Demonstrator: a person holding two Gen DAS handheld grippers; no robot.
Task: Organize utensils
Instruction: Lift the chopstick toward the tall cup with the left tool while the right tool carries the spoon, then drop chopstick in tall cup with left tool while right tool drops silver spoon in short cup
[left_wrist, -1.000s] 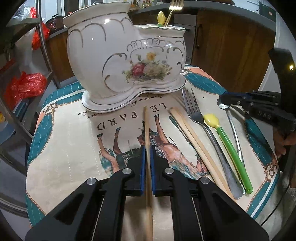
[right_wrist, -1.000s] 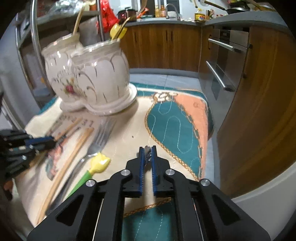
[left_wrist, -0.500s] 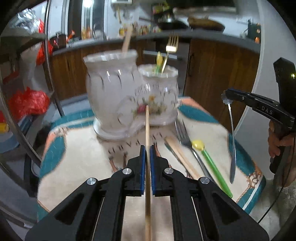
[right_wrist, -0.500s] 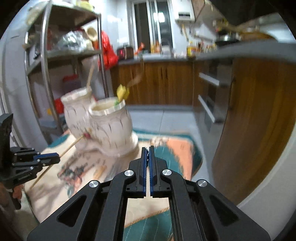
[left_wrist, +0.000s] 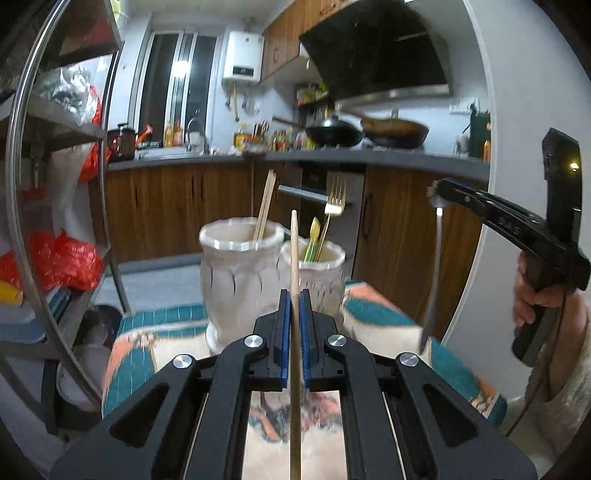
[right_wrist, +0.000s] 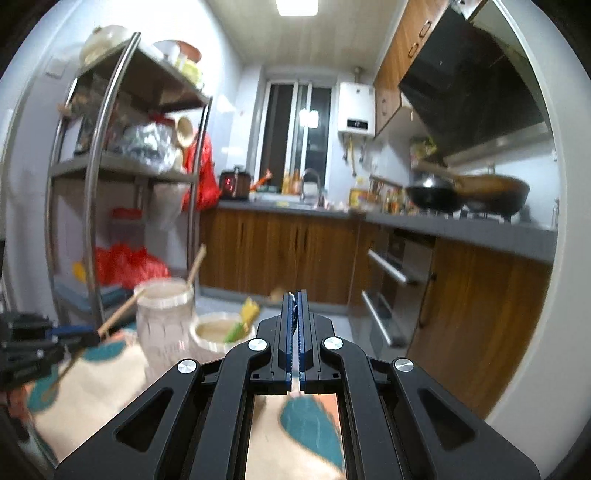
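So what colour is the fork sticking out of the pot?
Gold fork, clearest in the left wrist view.

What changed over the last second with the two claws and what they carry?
Both claws rose off the cloth: the left claw lifted its chopstick and the right claw its metal spoon. No grip changed. The ceramic holder stayed put.

Left gripper (left_wrist: 294, 295): matte black angular arms with triangular cutouts, four silver round screws, two blue fingertip pads (left_wrist: 283, 332). Right gripper (right_wrist: 294, 299) looks identical; from outside it shows a pistol handle, faint pale lettering, a black cable, and a bare-skinned hand (left_wrist: 532, 295)
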